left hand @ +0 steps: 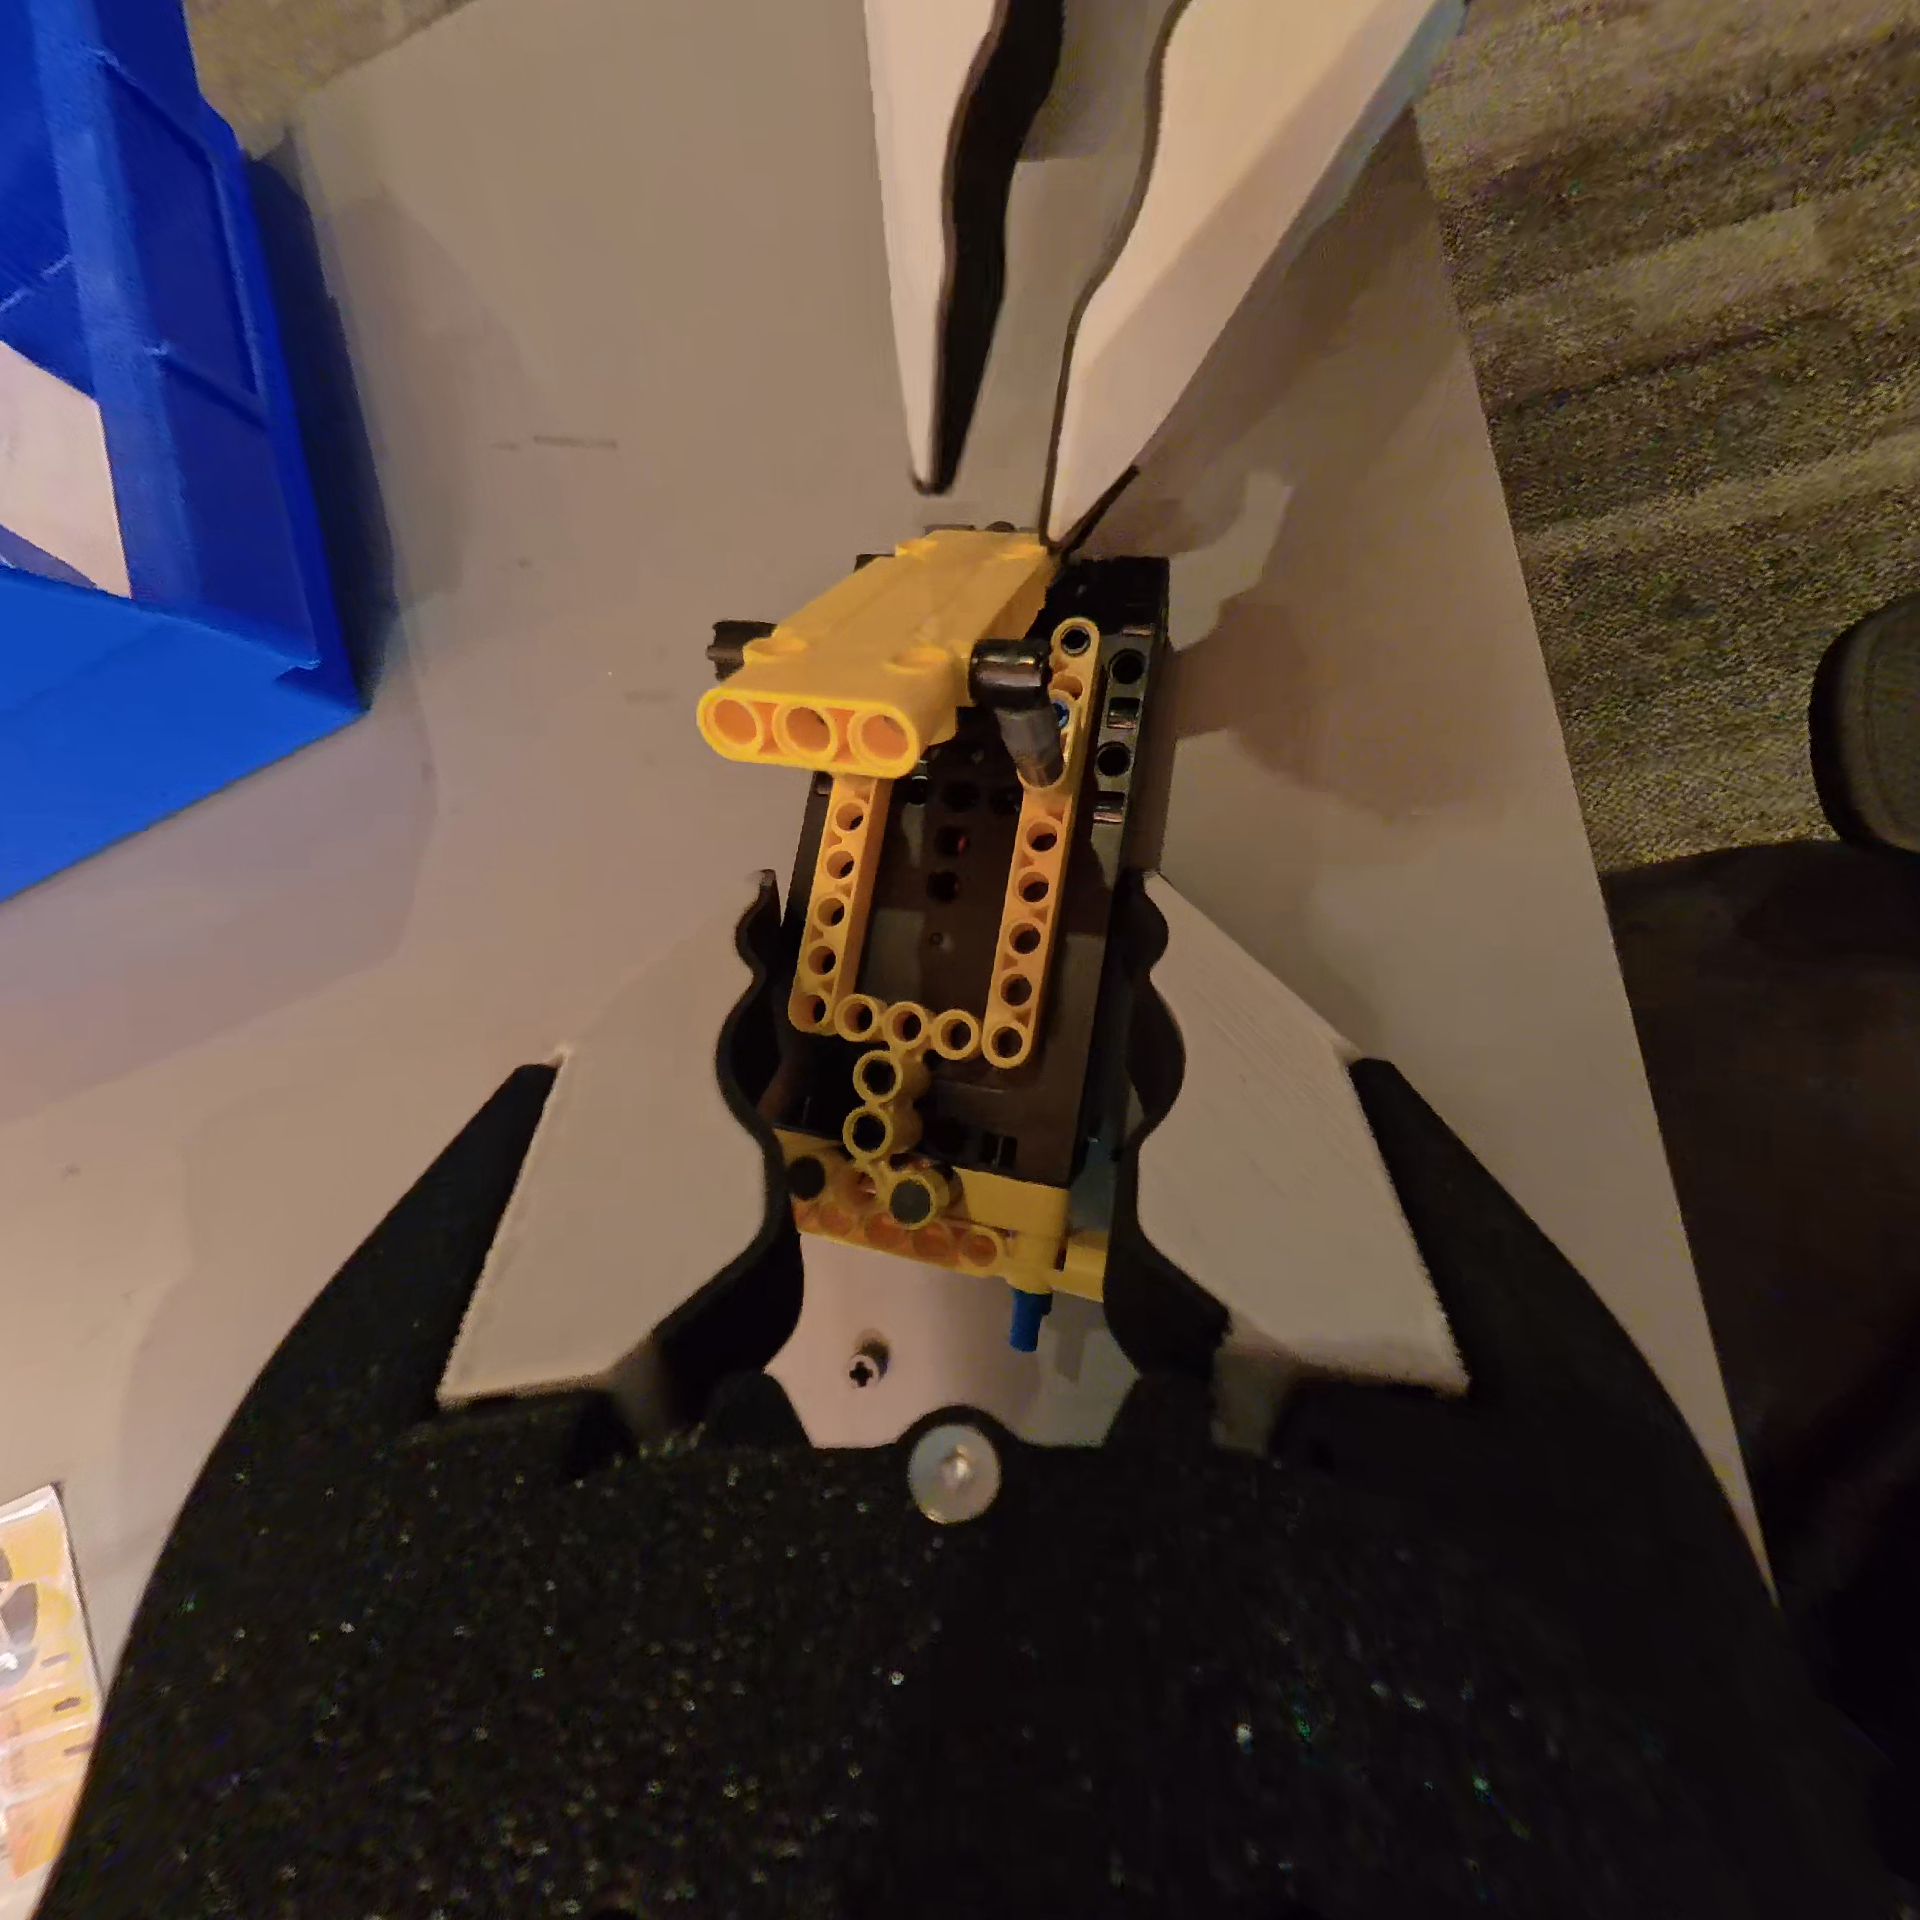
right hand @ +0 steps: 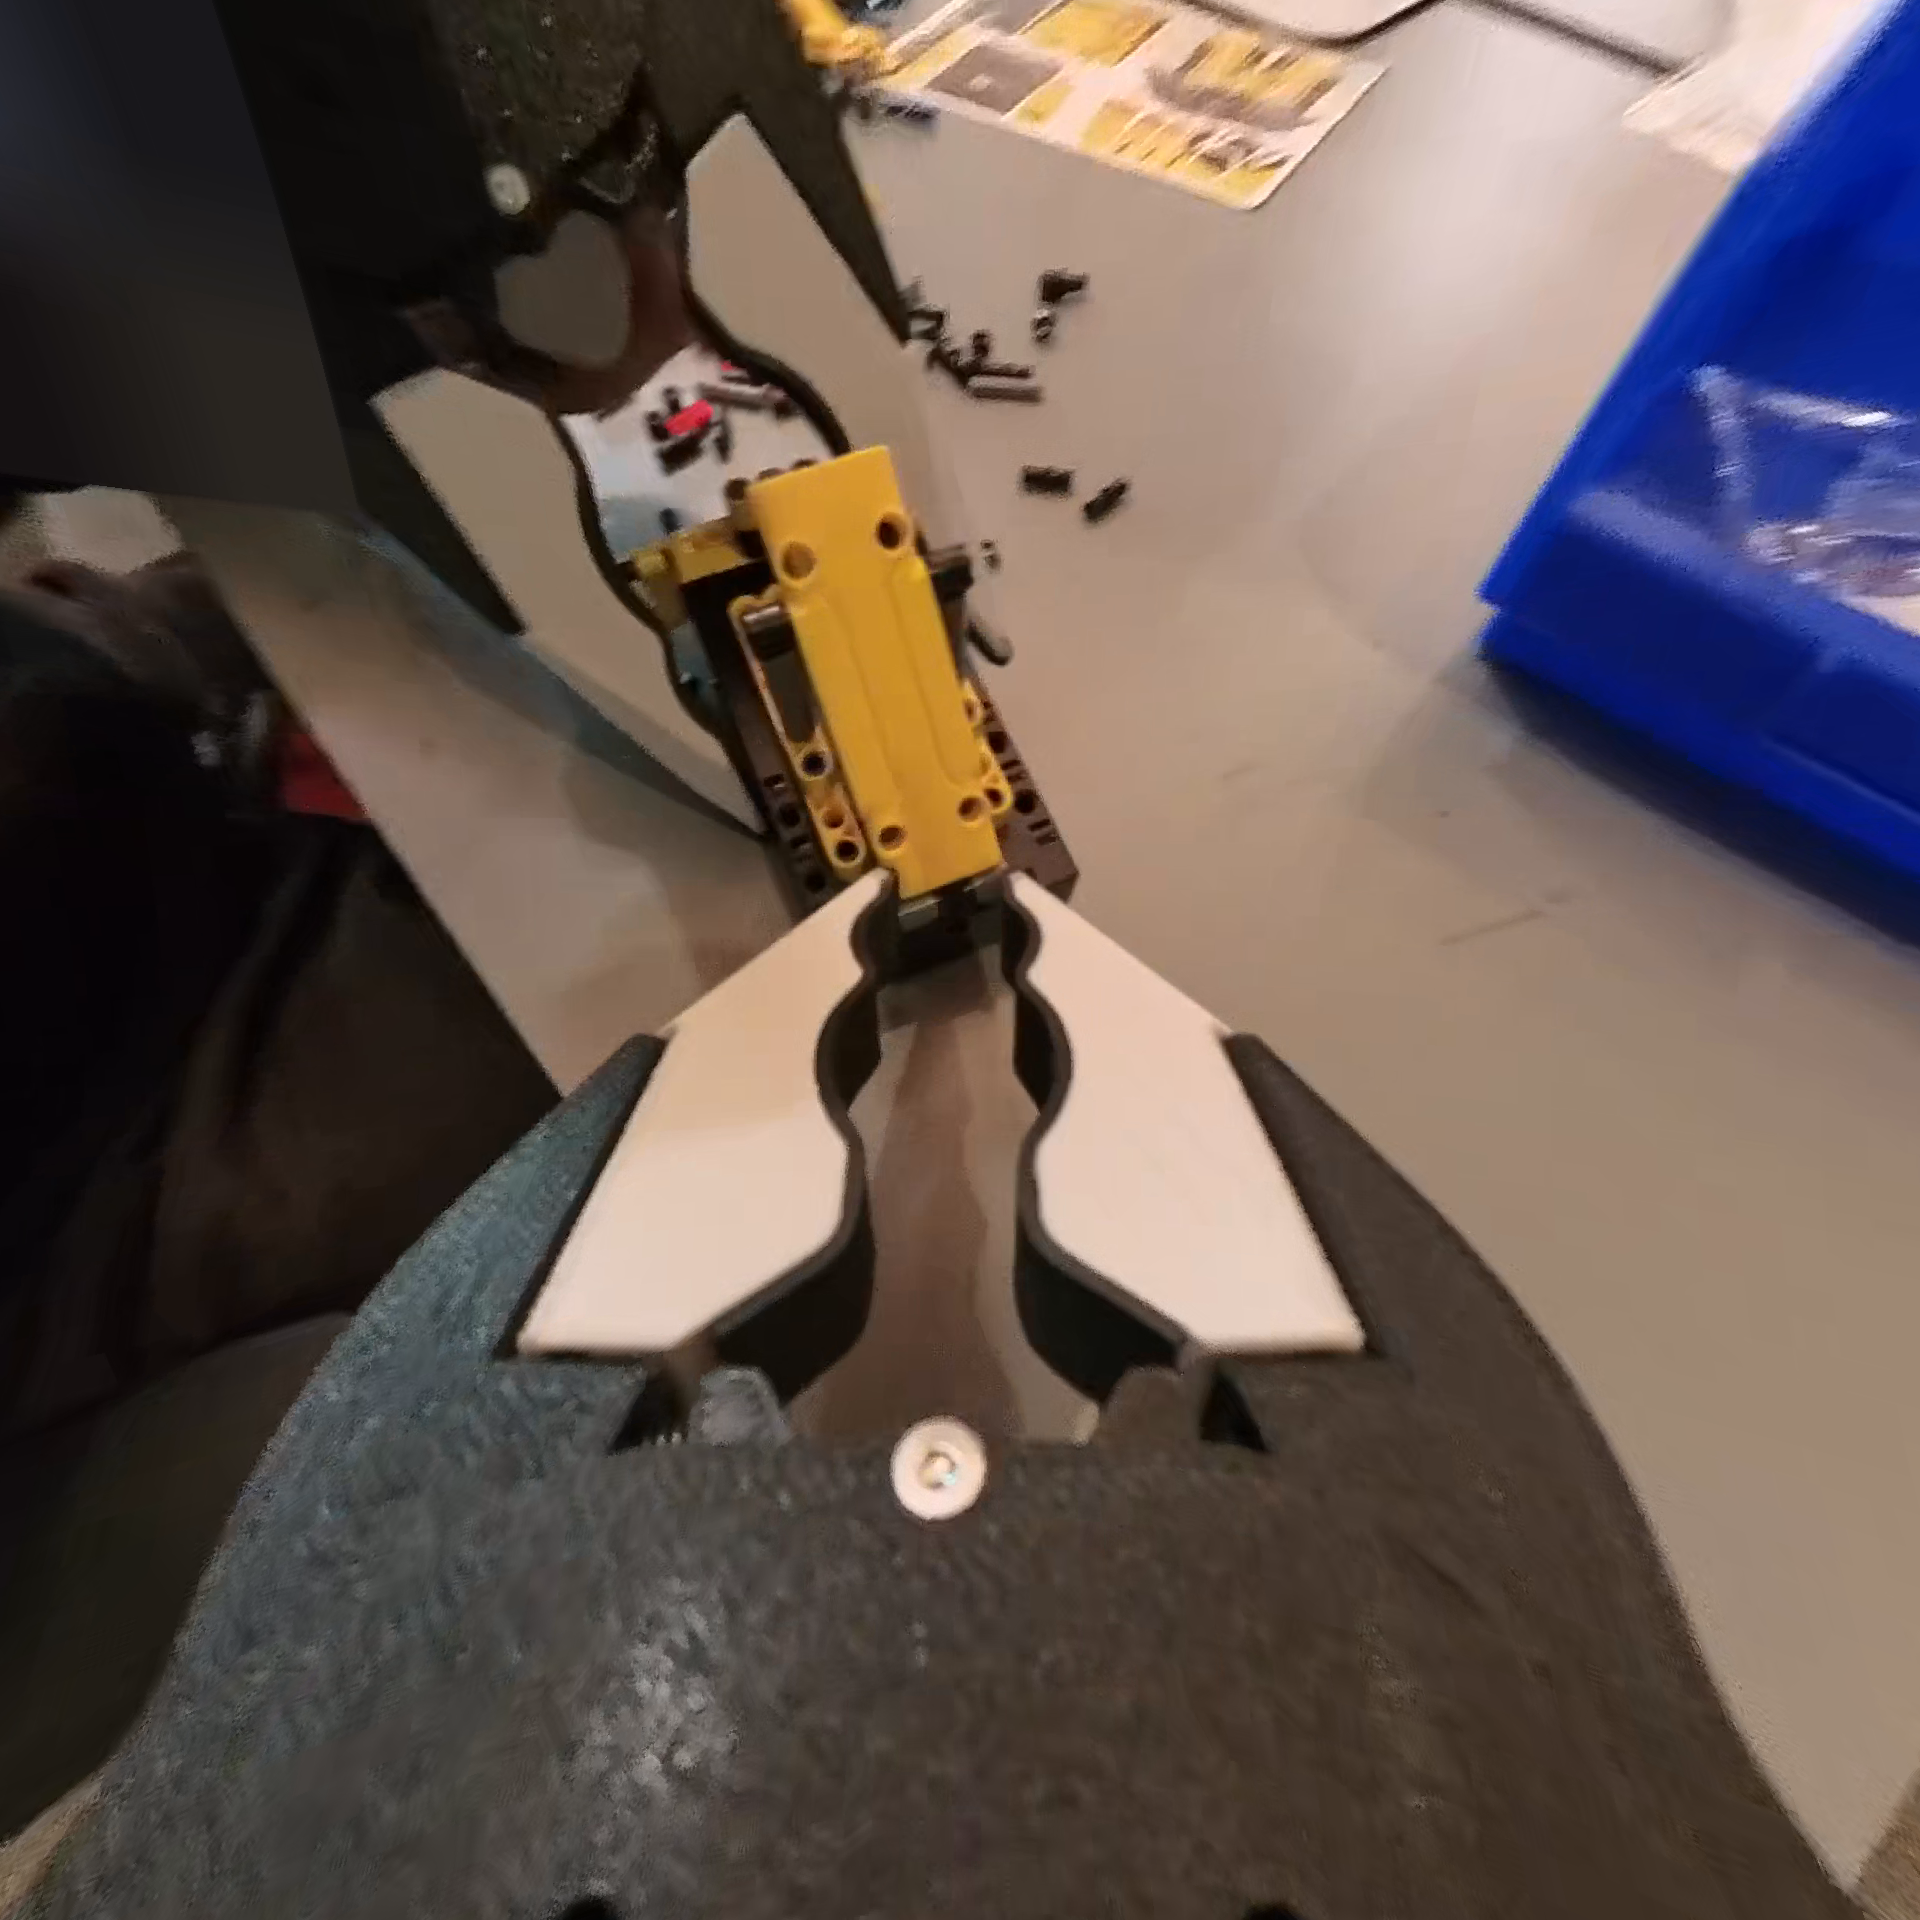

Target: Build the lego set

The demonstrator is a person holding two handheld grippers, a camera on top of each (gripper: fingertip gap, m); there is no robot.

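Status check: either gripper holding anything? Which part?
Left gripper clamps the black-and-yellow brick assembly by its sides. Right gripper pinches the near end of its yellow panel.

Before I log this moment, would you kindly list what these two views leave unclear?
- Left wrist view: the brick assembly's near underside, hidden behind the left gripper's fingers.
- Right wrist view: what the right gripper pinches below the yellow panel, shadowed between its fingertips.
- Right wrist view: small black pins, too small and blurred to identify.
- Right wrist view: blue bin's contents, blurred and cut off by the edge.
- Both views: printed sheet, cut by the frame.
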